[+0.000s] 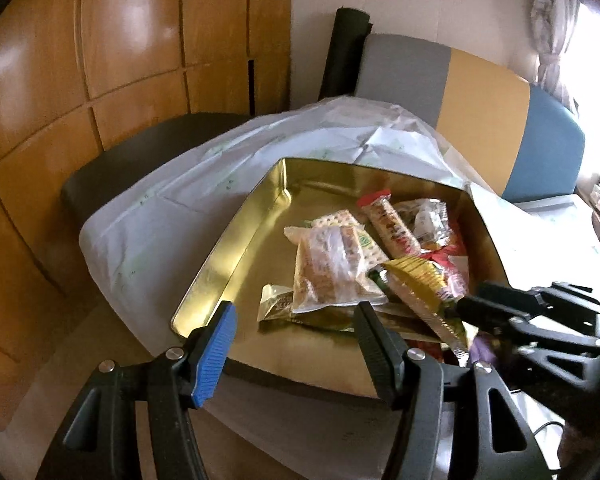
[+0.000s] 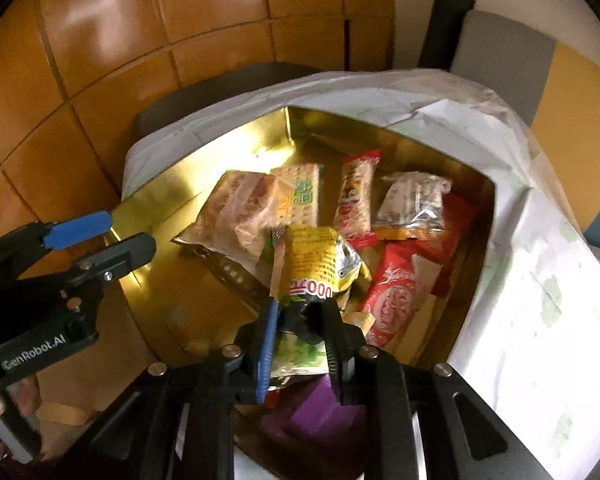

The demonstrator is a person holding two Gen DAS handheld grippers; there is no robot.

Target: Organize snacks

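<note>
My right tool (image 2: 300, 320) pinches the yellow snack packet (image 2: 320, 260) by its near end, above the near edge of the gold tin (image 2: 140, 216) on the desk. I judge I should carry it low and set it flat on the tin's bare left floor, clear of the pile. My left tool (image 1: 296, 320) hangs spread and empty at the tin's near-left corner. Farther in lie the cracker pack (image 2: 300, 196) and the red bar (image 2: 356, 200).

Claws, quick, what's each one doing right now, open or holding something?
Left claw: open, holding nothing, at the near edge of the gold tin.
Right claw: closed on the yellow snack packet, over the tin.
</note>
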